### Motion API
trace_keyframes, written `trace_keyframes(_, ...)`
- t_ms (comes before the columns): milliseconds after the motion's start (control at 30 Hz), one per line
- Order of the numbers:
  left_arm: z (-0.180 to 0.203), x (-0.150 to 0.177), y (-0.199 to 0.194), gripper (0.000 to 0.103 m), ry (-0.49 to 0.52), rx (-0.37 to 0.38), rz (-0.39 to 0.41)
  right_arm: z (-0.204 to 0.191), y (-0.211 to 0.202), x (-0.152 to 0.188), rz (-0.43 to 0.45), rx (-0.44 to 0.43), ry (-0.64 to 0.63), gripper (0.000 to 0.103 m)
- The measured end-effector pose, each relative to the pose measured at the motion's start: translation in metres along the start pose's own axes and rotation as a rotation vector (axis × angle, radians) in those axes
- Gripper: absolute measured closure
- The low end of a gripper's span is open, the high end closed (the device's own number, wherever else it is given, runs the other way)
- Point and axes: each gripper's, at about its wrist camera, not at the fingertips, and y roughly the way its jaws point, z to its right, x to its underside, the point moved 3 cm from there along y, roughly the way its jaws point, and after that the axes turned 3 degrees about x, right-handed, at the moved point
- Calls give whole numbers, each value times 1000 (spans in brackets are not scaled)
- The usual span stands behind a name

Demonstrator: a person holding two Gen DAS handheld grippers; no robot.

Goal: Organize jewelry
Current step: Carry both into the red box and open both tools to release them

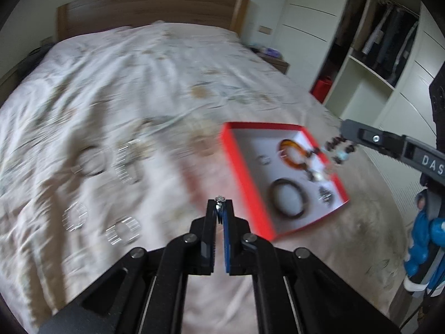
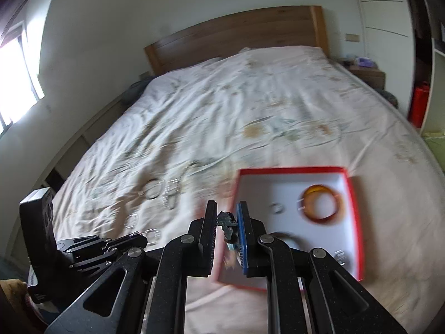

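Note:
A red box (image 1: 239,172) with a white inside lies on the bed; it also shows in the right wrist view (image 2: 354,192). It holds an amber bangle (image 1: 289,154) (image 2: 322,204), a dark bangle (image 1: 287,199), a small ring (image 1: 263,159) (image 2: 276,208) and small pieces. My left gripper (image 1: 220,204) is shut on a silver ring with a stone (image 1: 219,201), left of the box. My right gripper (image 2: 226,208) is shut on a dark bead bracelet (image 2: 229,229), which hangs over the box's edge (image 1: 338,150).
Several clear and silver bracelets (image 1: 125,161) (image 2: 155,189) lie on the pale bedspread (image 1: 125,89), left of the box. A wooden headboard (image 2: 236,33) is at the far end. A white wardrobe (image 1: 370,55) stands at the right, a nightstand (image 2: 367,73) beside the bed.

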Motion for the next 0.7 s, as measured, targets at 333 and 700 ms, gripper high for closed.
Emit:
trace_keyframes(333, 71, -15, 104, 99, 34, 84, -109, 82, 55, 18, -72, 55, 64, 89)
trace_keyframes(700, 88, 14, 152, 99, 81, 56, -202, 115, 89, 54, -140, 82, 112, 88)
